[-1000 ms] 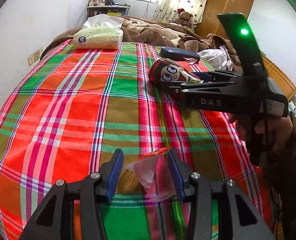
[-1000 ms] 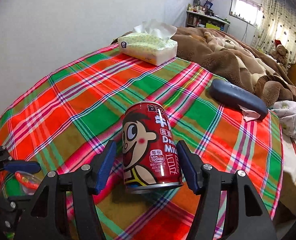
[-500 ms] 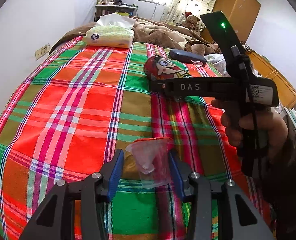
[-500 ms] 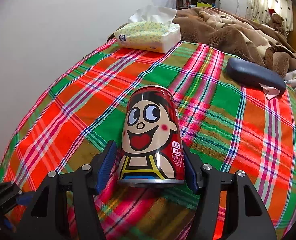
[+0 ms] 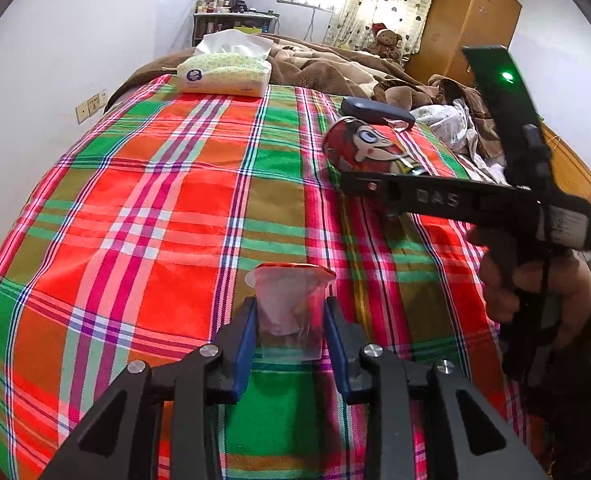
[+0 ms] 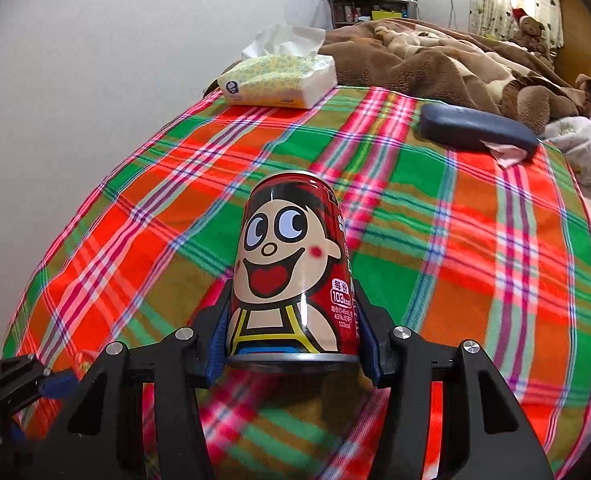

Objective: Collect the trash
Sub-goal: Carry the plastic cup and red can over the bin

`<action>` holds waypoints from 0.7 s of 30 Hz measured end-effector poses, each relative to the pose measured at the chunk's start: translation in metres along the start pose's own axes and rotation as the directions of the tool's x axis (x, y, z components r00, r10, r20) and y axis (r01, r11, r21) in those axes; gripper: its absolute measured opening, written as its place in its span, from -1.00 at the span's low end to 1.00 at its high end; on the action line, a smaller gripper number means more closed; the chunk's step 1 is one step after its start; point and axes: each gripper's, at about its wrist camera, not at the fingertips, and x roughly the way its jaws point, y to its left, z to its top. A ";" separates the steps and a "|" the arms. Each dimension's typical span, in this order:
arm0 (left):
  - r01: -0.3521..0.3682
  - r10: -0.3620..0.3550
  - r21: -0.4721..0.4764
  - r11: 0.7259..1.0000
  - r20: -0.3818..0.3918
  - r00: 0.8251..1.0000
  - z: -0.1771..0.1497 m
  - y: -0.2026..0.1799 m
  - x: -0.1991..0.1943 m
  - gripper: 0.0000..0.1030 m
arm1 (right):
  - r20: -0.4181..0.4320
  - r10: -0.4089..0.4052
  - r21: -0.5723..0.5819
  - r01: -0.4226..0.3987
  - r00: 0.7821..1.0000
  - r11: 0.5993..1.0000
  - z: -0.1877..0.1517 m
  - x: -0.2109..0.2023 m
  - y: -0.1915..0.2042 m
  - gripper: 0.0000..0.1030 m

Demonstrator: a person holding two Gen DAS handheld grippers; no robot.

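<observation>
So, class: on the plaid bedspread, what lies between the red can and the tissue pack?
Only bare plaid bedspread between red can and tissue pack, in the right wrist view.

A plaid bedspread of orange-red, green and olive squares crossed by pink, white and blue stripes fills most of both views, and in the upper part of each frame a brown and cream blanket lies bunched behind it. The can at the centre of the right wrist view is red with a cream cartoon face, black hair, blue-and-white eyes and yellow straps, and the cup at the lower centre of the left wrist view is clear with an orange-red rim. The tissue pack at upper left is pale yellow with small rings, the case at upper right is dark blue-grey, and the gripper fingers are black with blue pads.
</observation>
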 end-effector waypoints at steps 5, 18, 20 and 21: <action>0.010 -0.010 0.003 1.000 0.012 1.000 0.001 -0.006 -0.003 -0.36 | 0.021 0.020 0.049 -0.021 1.000 0.999 -0.011 -0.012 -0.010 0.04; 0.032 -0.037 0.083 0.996 0.064 0.997 0.005 -0.046 -0.033 -0.35 | 0.115 0.014 0.150 -0.031 0.993 0.988 -0.047 -0.064 -0.034 0.04; 0.039 -0.046 0.103 0.994 0.074 0.996 0.005 -0.056 -0.038 -0.35 | 0.135 -0.003 0.157 -0.019 0.991 0.987 -0.055 -0.078 -0.038 0.04; 0.044 -0.053 0.114 0.993 0.078 0.996 0.005 -0.062 -0.041 -0.36 | 0.143 -0.009 0.162 -0.014 0.990 0.987 -0.058 -0.084 -0.040 0.04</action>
